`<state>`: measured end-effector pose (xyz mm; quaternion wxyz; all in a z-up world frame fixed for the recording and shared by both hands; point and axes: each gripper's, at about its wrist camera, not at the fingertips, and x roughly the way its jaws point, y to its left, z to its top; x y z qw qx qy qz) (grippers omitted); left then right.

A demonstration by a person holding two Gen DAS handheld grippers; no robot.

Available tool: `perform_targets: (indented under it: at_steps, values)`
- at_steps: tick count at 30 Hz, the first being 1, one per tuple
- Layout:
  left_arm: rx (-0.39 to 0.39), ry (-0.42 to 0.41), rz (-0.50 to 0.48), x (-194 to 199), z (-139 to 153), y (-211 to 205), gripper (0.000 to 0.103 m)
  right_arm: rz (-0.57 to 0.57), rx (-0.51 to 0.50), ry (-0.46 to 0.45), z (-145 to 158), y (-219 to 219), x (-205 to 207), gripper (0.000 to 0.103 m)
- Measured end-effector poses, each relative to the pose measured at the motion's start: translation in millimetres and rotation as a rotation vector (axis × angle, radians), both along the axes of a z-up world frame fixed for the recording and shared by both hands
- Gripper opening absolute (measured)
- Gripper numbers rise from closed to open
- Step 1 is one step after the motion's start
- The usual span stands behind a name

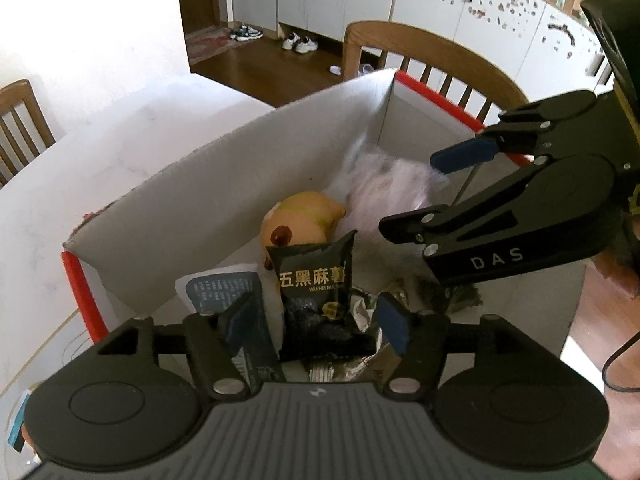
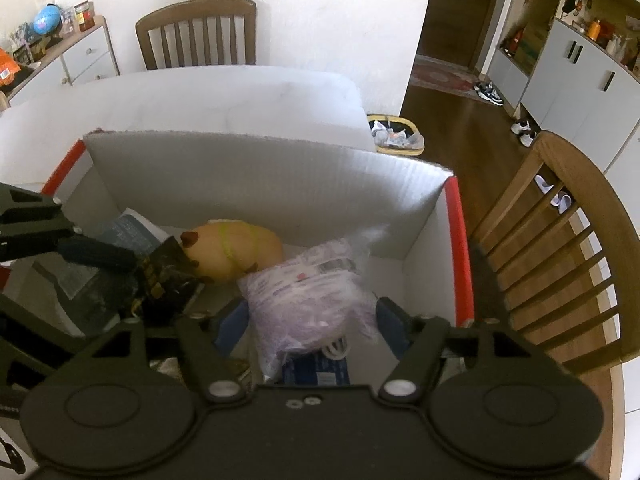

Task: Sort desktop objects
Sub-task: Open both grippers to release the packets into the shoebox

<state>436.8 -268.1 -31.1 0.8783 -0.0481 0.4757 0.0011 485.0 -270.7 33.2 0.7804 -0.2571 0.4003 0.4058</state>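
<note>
left gripper (image 1: pixel 316 320) jaws apart, black snack packet (image 1: pixel 316 292) between them, inside white box (image 1: pixel 192 216). right gripper (image 2: pixel 312 320) jaws apart around purple plastic bag (image 2: pixel 312 296), beside yellow plush toy (image 2: pixel 236 252).

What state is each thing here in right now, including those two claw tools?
Left hand-held gripper: open, around the black snack packet.
Right hand-held gripper: open, around the purple plastic bag.
Black snack packet: upright inside the box.
Purple plastic bag: lying in the box.
Yellow plush toy: lying on its side.
Cardboard box: open.
</note>
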Motion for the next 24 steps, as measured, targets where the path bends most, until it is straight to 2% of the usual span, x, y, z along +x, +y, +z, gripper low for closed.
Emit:
perform_targets:
  at_steps: [12, 24]
  values:
    - [-0.001, -0.054, 0.032, -15, 20, 0, 0.072, -0.003, 0.046, -0.013, 27, -10, -10, 0.075]
    - [-0.016, -0.097, 0.034, -35, 37, -6, 0.072, 0.020, 0.086, -0.015, 48, -21, -33, 0.079]
